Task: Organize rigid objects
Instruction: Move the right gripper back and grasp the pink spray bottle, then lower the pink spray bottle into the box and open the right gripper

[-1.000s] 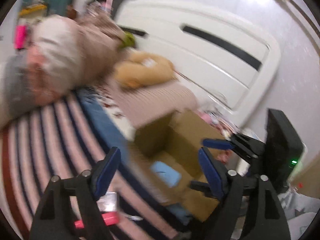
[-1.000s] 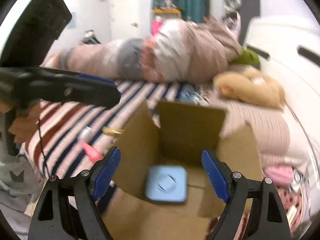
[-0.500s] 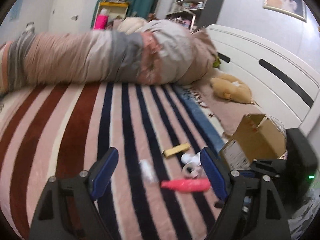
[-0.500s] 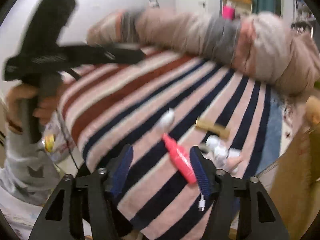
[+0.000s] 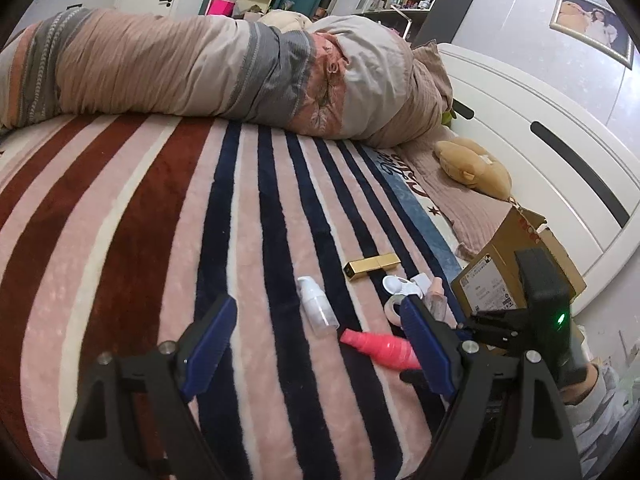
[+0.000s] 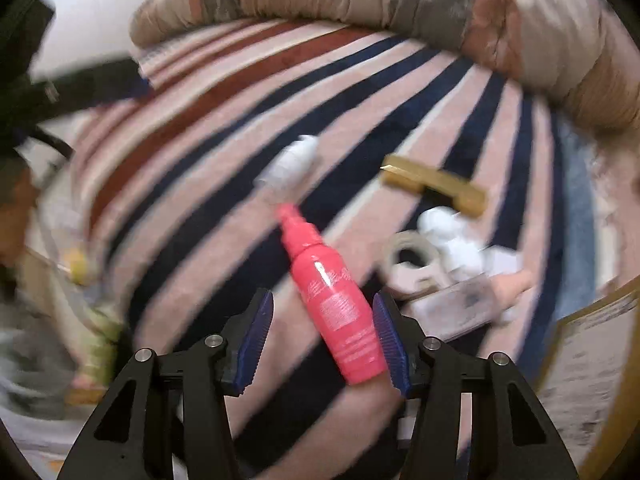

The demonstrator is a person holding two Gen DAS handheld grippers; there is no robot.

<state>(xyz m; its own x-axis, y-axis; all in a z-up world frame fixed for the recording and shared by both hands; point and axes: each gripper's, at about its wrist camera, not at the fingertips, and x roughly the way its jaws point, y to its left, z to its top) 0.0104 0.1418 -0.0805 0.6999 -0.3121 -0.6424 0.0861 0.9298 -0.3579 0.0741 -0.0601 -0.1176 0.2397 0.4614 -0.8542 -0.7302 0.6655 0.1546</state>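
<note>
A pink bottle lies on the striped blanket, its lower end between the fingers of my right gripper, which is open around it; it also shows in the left wrist view. Beside it lie a clear white pump bottle, a gold tube, a tape roll and small white items. The cardboard box stands to the right. My left gripper is open and empty above the blanket.
A rolled duvet lies across the far side of the bed. A tan plush toy sits by the white headboard. The right gripper's body shows beside the box.
Both grippers swung away from the box to the items on the blanket. My right gripper moved down to the pink bottle, which now lies between its fingers, and narrowed.
</note>
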